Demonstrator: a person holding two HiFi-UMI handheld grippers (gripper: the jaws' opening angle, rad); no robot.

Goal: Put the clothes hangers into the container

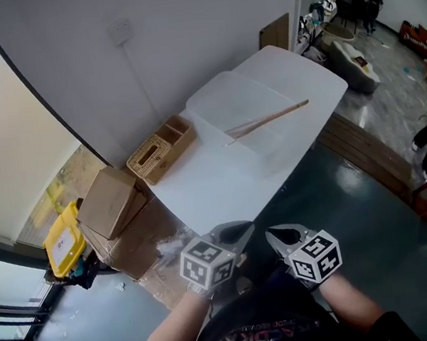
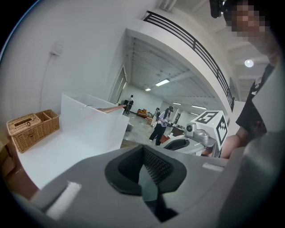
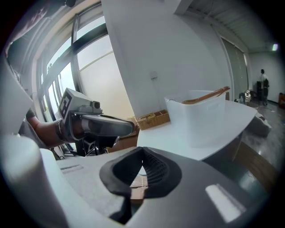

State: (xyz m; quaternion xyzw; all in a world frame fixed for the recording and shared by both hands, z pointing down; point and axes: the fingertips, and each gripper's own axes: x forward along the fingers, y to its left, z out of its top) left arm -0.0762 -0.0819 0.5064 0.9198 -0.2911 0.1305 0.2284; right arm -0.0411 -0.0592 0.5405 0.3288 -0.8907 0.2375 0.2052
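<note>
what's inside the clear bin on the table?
A wooden hanger lies slanted in the translucent container, one end poking past the rim. The frosted walls blur the bottom, so whether more hangers lie underneath cannot be told.

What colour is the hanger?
The hanger is light brown; the head view shows it best.

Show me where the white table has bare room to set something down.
Widest bare patch: the near end of the white table, between the wicker basket, the clear container and the near edge. A smaller one lies at the far end, beyond the container. Crowded: the middle, where the container holds a wooden hanger, and the basket's corner.
</note>
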